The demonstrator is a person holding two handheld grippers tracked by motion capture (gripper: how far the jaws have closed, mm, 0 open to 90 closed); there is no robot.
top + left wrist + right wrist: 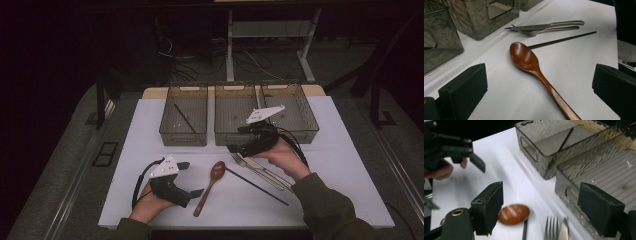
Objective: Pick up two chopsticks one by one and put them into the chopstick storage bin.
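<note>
Brown wooden spoon point(529, 62), black chopstick point(564, 40), silver fork point(541, 31), white table point(330, 150)

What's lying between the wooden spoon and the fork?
A black chopstick. In the high view it runs slantwise from beside the bowl of the spoon toward the table's near edge, with the fork on its far side.

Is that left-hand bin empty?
No. The left bin holds one black chopstick, lying slanted inside; another chopstick lies out on the table.
</note>
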